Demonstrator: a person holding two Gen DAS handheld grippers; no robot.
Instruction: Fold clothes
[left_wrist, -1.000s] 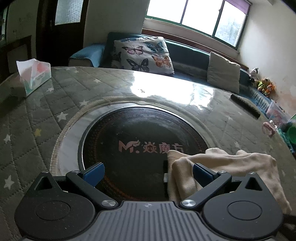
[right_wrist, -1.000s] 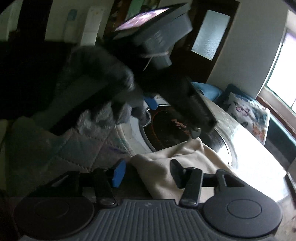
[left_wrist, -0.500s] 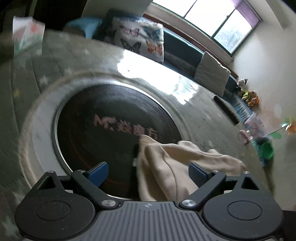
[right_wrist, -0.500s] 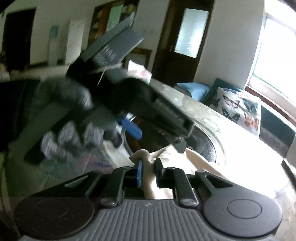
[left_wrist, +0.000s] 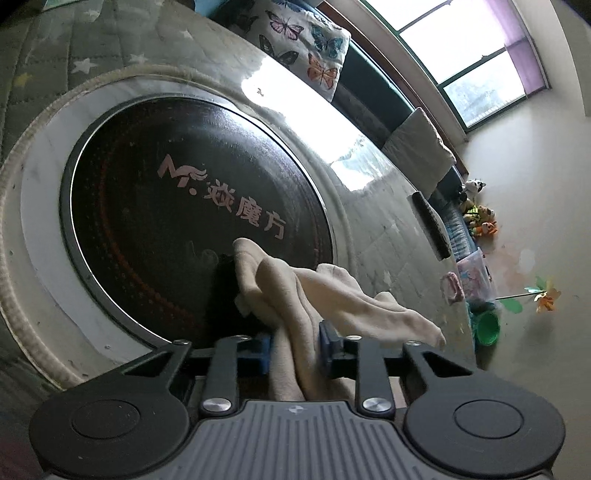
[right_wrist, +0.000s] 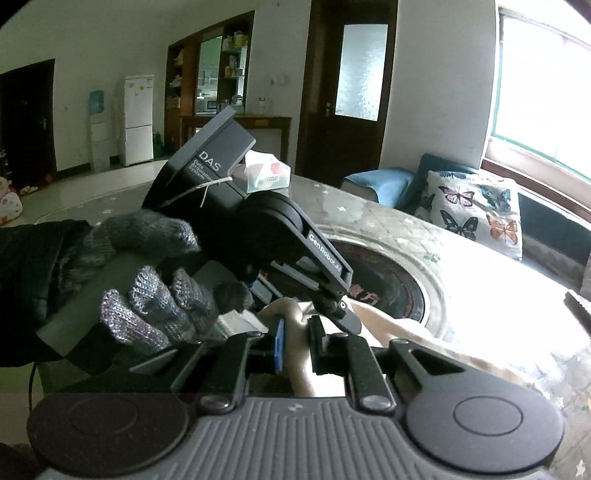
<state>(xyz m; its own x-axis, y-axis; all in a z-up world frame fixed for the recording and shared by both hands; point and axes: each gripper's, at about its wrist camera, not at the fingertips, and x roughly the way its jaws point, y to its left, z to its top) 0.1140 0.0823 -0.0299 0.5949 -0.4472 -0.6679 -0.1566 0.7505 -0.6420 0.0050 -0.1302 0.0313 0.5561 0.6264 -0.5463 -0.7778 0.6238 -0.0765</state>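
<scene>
A cream garment (left_wrist: 332, 295) lies crumpled at the near edge of the round table, partly on the black glass disc (left_wrist: 166, 203). My left gripper (left_wrist: 295, 347) has its jaws closing, and a bunched fold of the garment is pinched between the blue pads. In the right wrist view the same garment (right_wrist: 406, 325) runs off to the right. My right gripper (right_wrist: 297, 343) is shut on its near edge. A gloved hand (right_wrist: 147, 295) holds the left tool just beyond, its fingers close above the right gripper's.
The table wears a quilted star-patterned cover (left_wrist: 44, 74). A tissue box (right_wrist: 266, 177) stands at its far side, a dark remote (left_wrist: 430, 225) near the right rim. Behind are a sofa with a butterfly cushion (left_wrist: 306, 48) and a green cup (left_wrist: 487, 328).
The left jaws went from wide open to closed on a fold of the garment while the wrist rolled. The right jaws shut on the garment's edge and lifted a little.
</scene>
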